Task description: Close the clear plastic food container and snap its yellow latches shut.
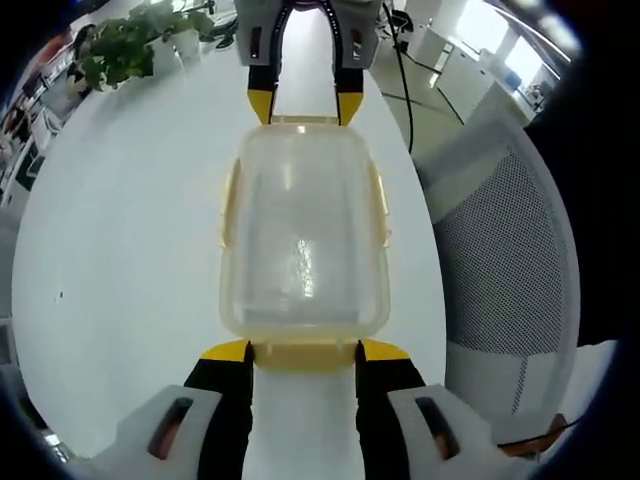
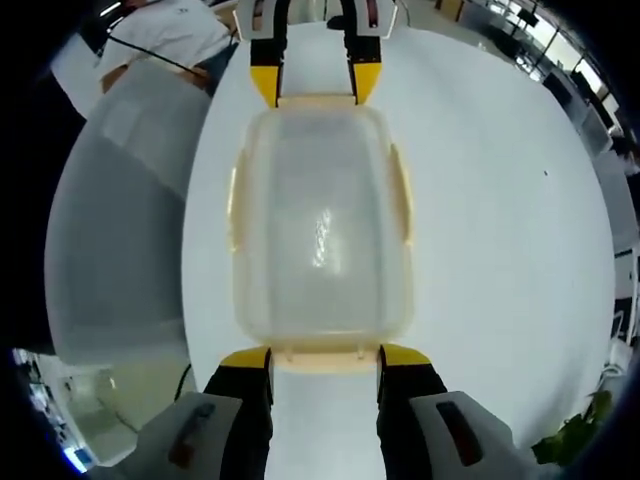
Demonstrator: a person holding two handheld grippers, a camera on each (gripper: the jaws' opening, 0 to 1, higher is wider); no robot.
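The clear plastic container (image 1: 303,230) lies on the white table (image 1: 130,230) with its lid on. Yellow latches run along its long sides (image 1: 229,205). My left gripper (image 1: 306,352) stands open at the near end, its yellow tips flanking the end latch (image 1: 305,358). Across the box, my right gripper (image 1: 305,105) is open around the far end latch. From the right gripper view the container (image 2: 320,230) shows the same way: the right gripper (image 2: 325,357) straddles its near latch (image 2: 325,360) and the left gripper (image 2: 315,85) the far one. Whether the latches are snapped down I cannot tell.
A grey mesh chair (image 1: 500,260) stands close to the table edge, seen too as the chair (image 2: 120,220) in the right gripper view. A potted plant (image 1: 120,45) and a black cable (image 1: 403,80) are at the far side. A person (image 2: 170,25) is beyond the table.
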